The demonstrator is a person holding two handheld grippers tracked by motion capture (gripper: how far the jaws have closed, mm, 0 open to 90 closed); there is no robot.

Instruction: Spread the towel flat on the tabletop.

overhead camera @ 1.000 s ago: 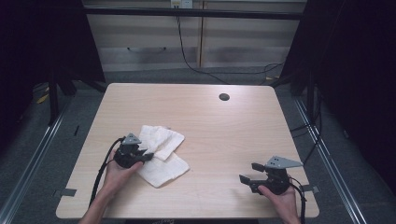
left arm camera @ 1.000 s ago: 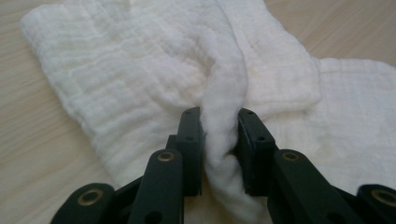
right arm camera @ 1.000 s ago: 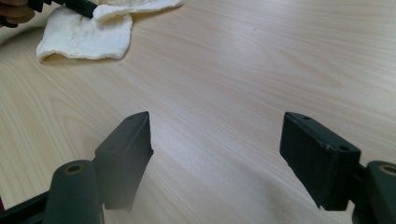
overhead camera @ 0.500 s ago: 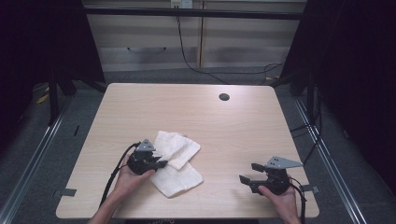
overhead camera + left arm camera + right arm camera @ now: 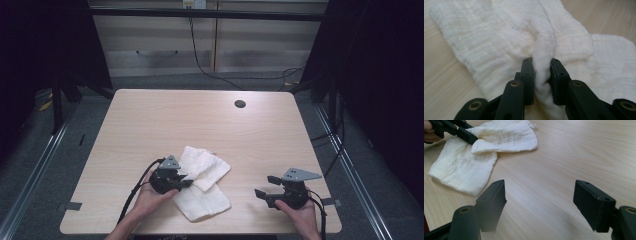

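Wooden table [image 5: 150, 120] lies mostly bare; left claw [image 5: 541, 68] pinches the cloth [image 5: 491, 42], right claw [image 5: 539, 195] gapes wide.

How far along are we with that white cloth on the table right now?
Early stage. Done: the left claw has pinched a bunched ridge of the white crinkled gauze cloth, jaws pressing both sides. In hand: the cloth lies loosely doubled, one flap over another, on the light wooden table. Left: flattening or neat folding; the right claw hangs open over bare wood, apart from the cloth.
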